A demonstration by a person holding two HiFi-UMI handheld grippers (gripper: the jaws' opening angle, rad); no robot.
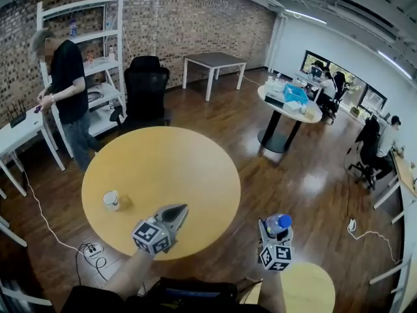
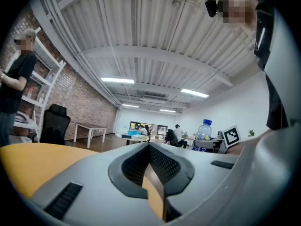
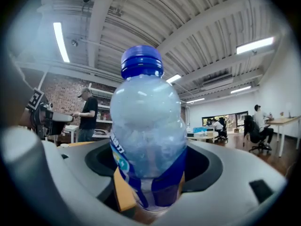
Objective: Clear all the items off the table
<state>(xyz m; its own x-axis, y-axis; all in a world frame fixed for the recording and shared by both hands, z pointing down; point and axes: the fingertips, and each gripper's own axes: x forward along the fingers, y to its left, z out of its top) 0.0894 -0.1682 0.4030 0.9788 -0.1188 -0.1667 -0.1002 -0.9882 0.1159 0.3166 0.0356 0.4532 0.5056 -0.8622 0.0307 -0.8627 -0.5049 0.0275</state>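
At the far left a person (image 1: 65, 87) stands between a white desk (image 1: 19, 132) and a white shelf unit (image 1: 107, 51), facing the desk. A cable runs over the wooden floor to a power strip (image 1: 91, 248) just beside the near left edge of the round wooden table (image 1: 169, 155). A small white cup (image 1: 111, 200) stands upright on that table, close to its left rim. The left gripper (image 1: 180, 208) hovers over the table's near edge, to the right of the cup and apart from it; its jaws are pressed together with nothing between them. A black office chair (image 1: 146, 87) stands at the table's far side. Right of the table, over the floor, the right gripper (image 1: 277, 232) grasps a clear bottle (image 1: 278, 223) with a blue cap and blue label, both pads against its body. A smaller round top (image 1: 311, 287) lies just below it in the head view. Further off stand a white rectangular table (image 1: 215, 60) and a round pedestal table (image 1: 306, 116) carrying a blue box (image 1: 295, 94), with seated people (image 1: 378, 145) at desks along the right wall.
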